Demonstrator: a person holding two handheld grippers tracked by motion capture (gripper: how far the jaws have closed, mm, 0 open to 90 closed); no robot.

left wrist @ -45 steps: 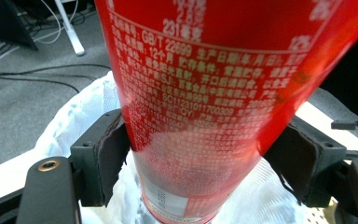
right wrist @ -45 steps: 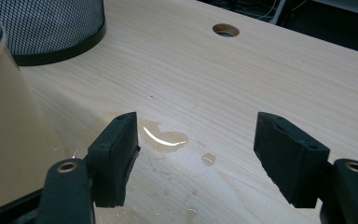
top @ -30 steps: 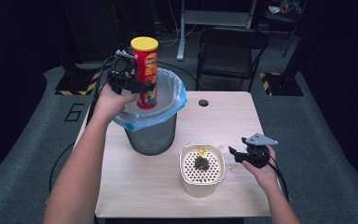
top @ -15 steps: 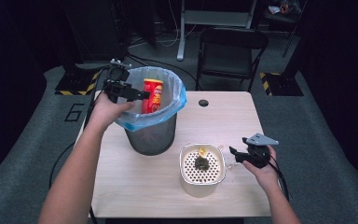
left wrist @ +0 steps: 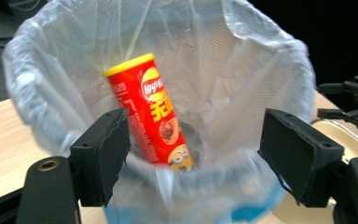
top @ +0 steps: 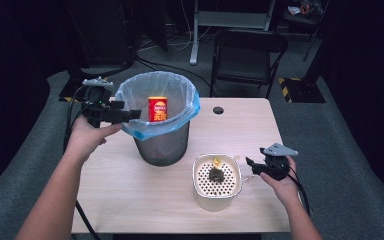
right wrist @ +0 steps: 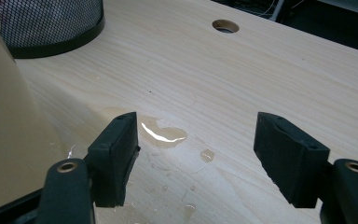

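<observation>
Already the tall red crisp tube with its yellow lid (left wrist: 153, 111) leans inside the plastic-lined mesh bin (top: 160, 145); both the left gripper (left wrist: 193, 158), whose jaws have just been closing, and the right gripper (right wrist: 196, 154) gape empty, and a careless left hand could snag the liner.

lay's logo on red chip can (left wrist: 150, 117) (chinese characters below it)

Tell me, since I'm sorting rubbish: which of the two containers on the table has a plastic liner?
The mesh bin at the left claw: its clear bag holds the red chip can. The cream perforated pot has no liner.
</observation>
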